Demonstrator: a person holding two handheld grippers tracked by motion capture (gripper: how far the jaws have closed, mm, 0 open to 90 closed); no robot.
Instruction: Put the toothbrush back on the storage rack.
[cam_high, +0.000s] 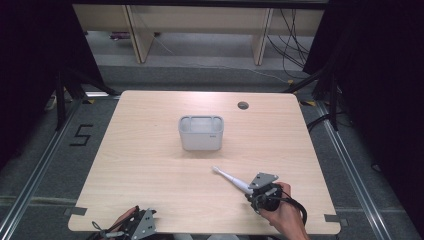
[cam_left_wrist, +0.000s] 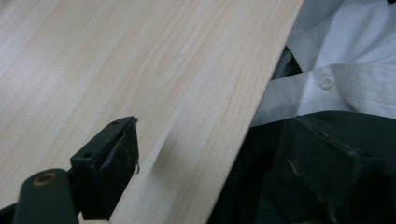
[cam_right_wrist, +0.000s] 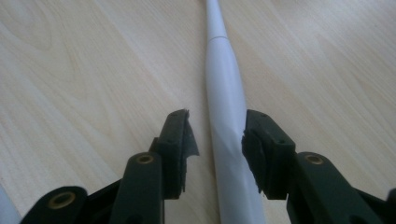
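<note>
- While the person's left hand (cam_high: 127, 220) waits at the near left edge of the wooden table (cam_high: 150, 165), the right gripper (cam_high: 252, 192) works at the near right, its jaws straddling the handle of a white electric toothbrush (cam_high: 231, 179).
- Seen from the right gripper view, the toothbrush (cam_right_wrist: 226, 107) lies flat on the table between the two black pads, which stand slightly apart; one pad (cam_right_wrist: 254, 144) sits right against the handle, the other shows a gap, so nothing is pinched.
- From the high view the brush head points toward the far left, at a grey plastic organiser bin (cam_high: 201, 132) standing upright in the middle of the table, well apart from the brush; it looks like the likely destination.
- Resting low over the table edge, the left gripper (cam_left_wrist: 219, 163) holds its jaws spread wide with nothing between them, apparently kept clear of the work; a white shirt (cam_left_wrist: 345, 56) shows beyond the edge.
- Farther off, a round cable hole (cam_high: 243, 105) marks the far right of the tabletop.
</note>
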